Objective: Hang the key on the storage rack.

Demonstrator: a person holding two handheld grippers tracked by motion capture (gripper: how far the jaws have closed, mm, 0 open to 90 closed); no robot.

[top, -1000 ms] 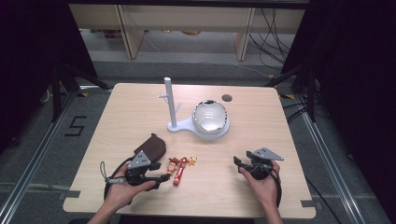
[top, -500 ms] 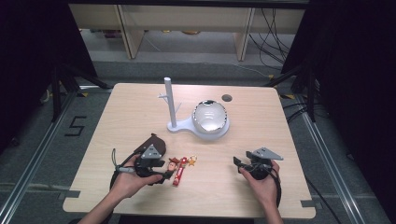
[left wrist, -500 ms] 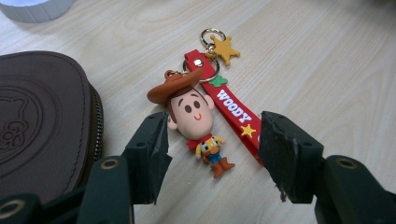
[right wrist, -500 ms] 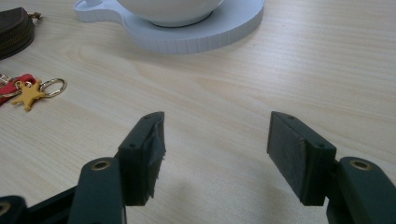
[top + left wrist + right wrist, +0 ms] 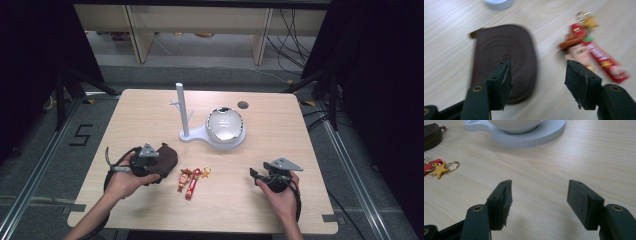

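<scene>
A dark brown zip pouch (image 5: 170, 155) lies at the table's front left, with a red keychain (image 5: 190, 181) bearing a cowboy figure and a yellow star just to its right. My left gripper (image 5: 155, 167) hovers over the pouch's near edge. In the left gripper view the left gripper (image 5: 537, 75) is open; its jaws have just been opening and grip nothing, with the pouch (image 5: 504, 52) and the keychain (image 5: 596, 50) on the table beyond them. My right gripper (image 5: 254, 175) rests open at the front right. In the right gripper view the right gripper (image 5: 539, 202) has only bare wood between its pads.
A white stand with an upright post (image 5: 181, 110) and a flat base (image 5: 200, 136) holds a shiny bowl (image 5: 225, 125) mid-table. A dark round hole (image 5: 243, 105) sits near the far edge. The right gripper view shows the base (image 5: 524, 137), the star charm (image 5: 439, 170) and the pouch (image 5: 431, 135).
My left hand has moved away from the person and slightly up, so its gripper now sits over the pouch's near edge. The right hand, pouch and keychain have stayed put.
</scene>
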